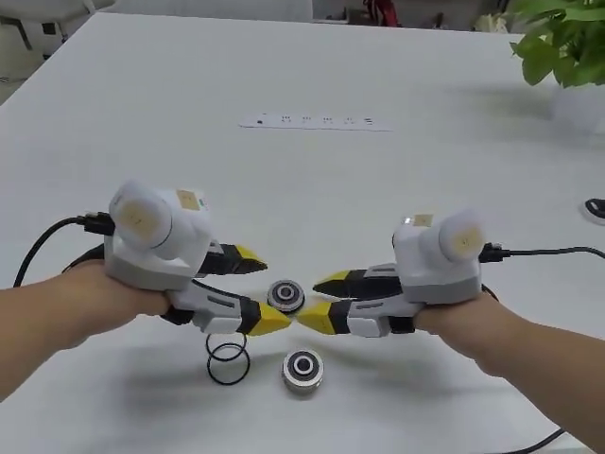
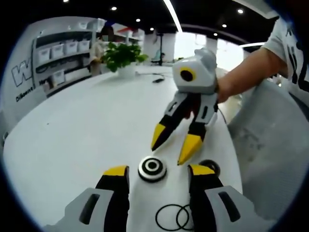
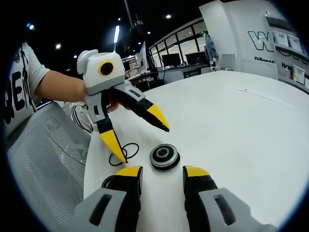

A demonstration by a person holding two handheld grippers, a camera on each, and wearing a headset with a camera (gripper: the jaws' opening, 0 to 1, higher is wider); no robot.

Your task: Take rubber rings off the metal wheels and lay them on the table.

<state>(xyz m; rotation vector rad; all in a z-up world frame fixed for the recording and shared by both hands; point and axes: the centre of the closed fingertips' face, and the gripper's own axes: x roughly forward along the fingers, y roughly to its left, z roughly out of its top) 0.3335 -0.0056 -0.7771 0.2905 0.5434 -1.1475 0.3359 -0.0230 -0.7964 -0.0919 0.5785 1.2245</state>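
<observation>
Middle wheel (image 1: 285,295) sits flat on the white table (image 1: 378,189), dark band round its outer edge, and is not gripped by anything. Left gripper (image 1: 259,287) is just left of that wheel with its jaws spread wide, one yellow tip beyond the wheel and one on the near side; in the left gripper view the wheel lies just ahead of the gap between the two tips, not touched. Right gripper (image 1: 319,300) is just right of the wheel, jaws also apart and holding nothing, tips pointing at the wheel and close to it; the near tips of the two grippers almost meet in front of the wheel. Second wheel (image 1: 302,369) lies flat on the near side of the middle wheel, a little right, its rim looking bare silver. Two black rubber rings (image 1: 228,357) lie loose and overlapping on the table, near-left of the middle wheel, beside the second wheel. Power strip (image 1: 317,121) is well beyond the middle wheel, plant (image 1: 562,38) far beyond and right.
</observation>
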